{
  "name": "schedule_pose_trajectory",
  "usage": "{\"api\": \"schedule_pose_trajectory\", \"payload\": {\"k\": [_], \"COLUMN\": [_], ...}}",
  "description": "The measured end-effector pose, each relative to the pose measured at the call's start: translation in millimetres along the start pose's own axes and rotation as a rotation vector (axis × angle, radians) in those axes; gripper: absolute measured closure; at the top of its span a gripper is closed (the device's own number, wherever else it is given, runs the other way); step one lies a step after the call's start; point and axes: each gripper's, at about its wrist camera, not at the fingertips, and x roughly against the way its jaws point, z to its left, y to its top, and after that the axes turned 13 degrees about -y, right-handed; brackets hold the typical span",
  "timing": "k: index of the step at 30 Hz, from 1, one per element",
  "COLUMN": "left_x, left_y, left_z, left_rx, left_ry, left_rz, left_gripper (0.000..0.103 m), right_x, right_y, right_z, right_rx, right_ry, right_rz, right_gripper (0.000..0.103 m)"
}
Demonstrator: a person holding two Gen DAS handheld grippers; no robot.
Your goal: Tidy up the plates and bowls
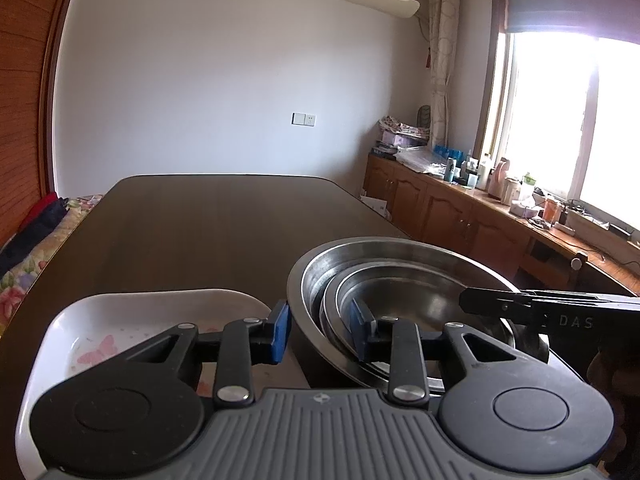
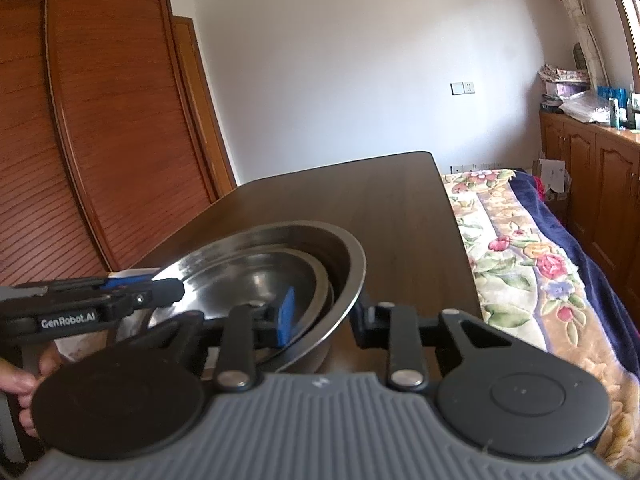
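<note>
Two grippers are meeting at your nested steel bowls [image 1: 400, 292] on the dark table [image 1: 208, 224]. Leftmost, the white butterfly tray [image 1: 120, 320] is sitting just beside the bowls. Your left gripper [image 1: 320, 334] is straddling their near-left rim, pads standing apart on either side. Your right gripper [image 2: 320, 316] is spanning the opposite rim; whether it is pinching, you cannot tell.

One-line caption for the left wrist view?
Left gripper straddles the rim of nested steel bowls beside a white butterfly tray, right gripper reaching in.
</note>
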Motion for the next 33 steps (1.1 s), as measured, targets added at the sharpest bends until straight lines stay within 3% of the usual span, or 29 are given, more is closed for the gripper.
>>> {"api": "schedule_pose_trajectory", "payload": {"k": [8, 18, 33], "left_x": [6, 37, 95], "left_y": [3, 17, 18], "left_z": [4, 6, 28], "left_rx": [0.019, 0.007, -0.012], "left_ry": [-0.004, 0.008, 0.145], "left_rz": [-0.009, -0.079, -0.151], "left_gripper": [0.041, 0.041, 0.041], "right_x": [5, 15, 14], "right_y": [1, 15, 20], "right_z": [2, 11, 55], "right_rx": [-0.037, -0.048, -0.036], "right_ry": [-0.010, 0.013, 0.127], "right_rz": [-0.029, -0.089, -0.114], "right_gripper": [0.077, 0.077, 0.077]}}
